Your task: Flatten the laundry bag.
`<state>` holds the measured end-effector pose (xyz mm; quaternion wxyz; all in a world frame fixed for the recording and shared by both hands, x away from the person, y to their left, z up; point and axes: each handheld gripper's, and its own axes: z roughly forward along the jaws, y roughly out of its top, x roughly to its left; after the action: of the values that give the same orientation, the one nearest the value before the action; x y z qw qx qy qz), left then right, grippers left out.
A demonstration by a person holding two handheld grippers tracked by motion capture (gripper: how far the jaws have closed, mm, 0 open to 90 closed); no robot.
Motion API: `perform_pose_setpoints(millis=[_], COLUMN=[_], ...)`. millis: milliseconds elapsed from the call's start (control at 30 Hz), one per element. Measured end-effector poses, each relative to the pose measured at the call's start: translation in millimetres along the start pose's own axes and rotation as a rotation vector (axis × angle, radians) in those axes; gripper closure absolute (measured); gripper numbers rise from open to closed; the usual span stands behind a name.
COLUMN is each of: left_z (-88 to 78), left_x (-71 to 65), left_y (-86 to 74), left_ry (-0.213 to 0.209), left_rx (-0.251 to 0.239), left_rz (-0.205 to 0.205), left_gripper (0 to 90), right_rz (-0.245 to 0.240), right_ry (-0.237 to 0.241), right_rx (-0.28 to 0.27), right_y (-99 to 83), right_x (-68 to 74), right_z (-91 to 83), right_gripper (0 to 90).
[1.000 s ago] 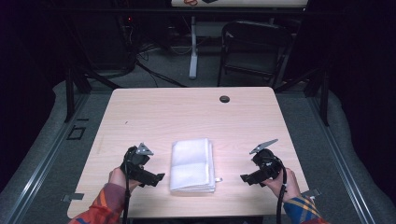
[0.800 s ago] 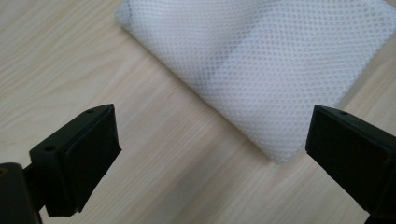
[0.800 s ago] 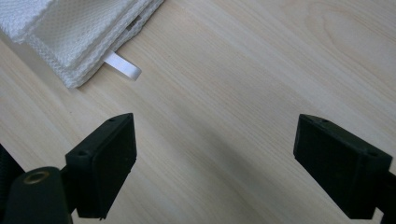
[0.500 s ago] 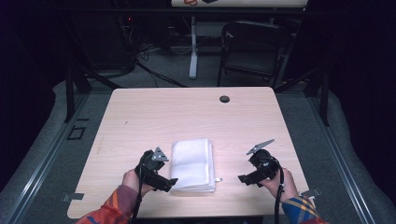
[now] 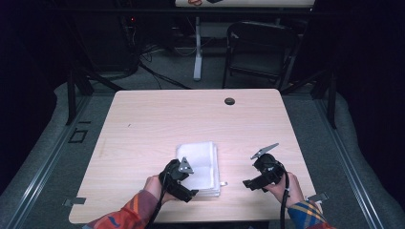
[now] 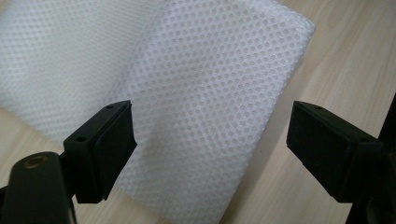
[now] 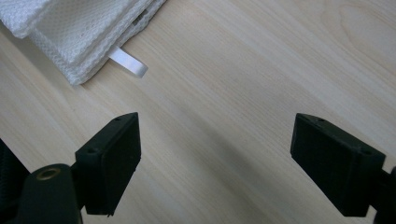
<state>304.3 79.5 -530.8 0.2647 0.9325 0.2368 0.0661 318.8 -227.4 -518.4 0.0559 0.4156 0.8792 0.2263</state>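
A folded white mesh cloth point(image 5: 200, 164) lies on the light wooden bench point(image 5: 157, 124), left hand-held gripper point(image 5: 191, 193) at the cloth's left edge, right hand-held gripper point(image 5: 248, 183) near the cloth's right side.

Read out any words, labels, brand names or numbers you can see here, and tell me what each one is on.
None can be read.
White loop tag on the folded white mesh cloth: blank.
Mesh cloth up close: plain weave, no print.
Wooden table: no markings.
Red marks on the pale surface at the top of the high view: too small to read.
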Motion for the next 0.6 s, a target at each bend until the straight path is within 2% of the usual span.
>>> perform_pose_setpoints(millis=[133,200,267,433,600], left_z=[9.6,14.9,23.1,27.6,27.2], left_x=[-5.0,-6.4,-8.8,-9.3,-5.7], left_y=[4.8,6.0,6.7,6.9,5.1], left_ry=[0.02,0.019,0.035,0.049,0.033], left_rx=[0.021,0.04,0.071,0.089,0.08], left_rz=[0.031,0.045,0.068,0.085,0.085], left_gripper=[18.8,22.2,24.7,29.4,36.4], right_rz=[0.005,0.007,-0.005,-0.012,-0.018], right_ry=[0.003,0.008,0.017,0.021,0.027], right_rx=[-0.007,-0.007,0.011,0.014,0.024], right_y=[-0.4,-0.7,-0.1,-0.3,0.2], right_x=[1.2,1.6,1.7,2.5,5.0], right_z=[1.5,2.3,2.3,3.3,5.8], right_gripper=[16.1,16.1,16.2,16.4,16.7])
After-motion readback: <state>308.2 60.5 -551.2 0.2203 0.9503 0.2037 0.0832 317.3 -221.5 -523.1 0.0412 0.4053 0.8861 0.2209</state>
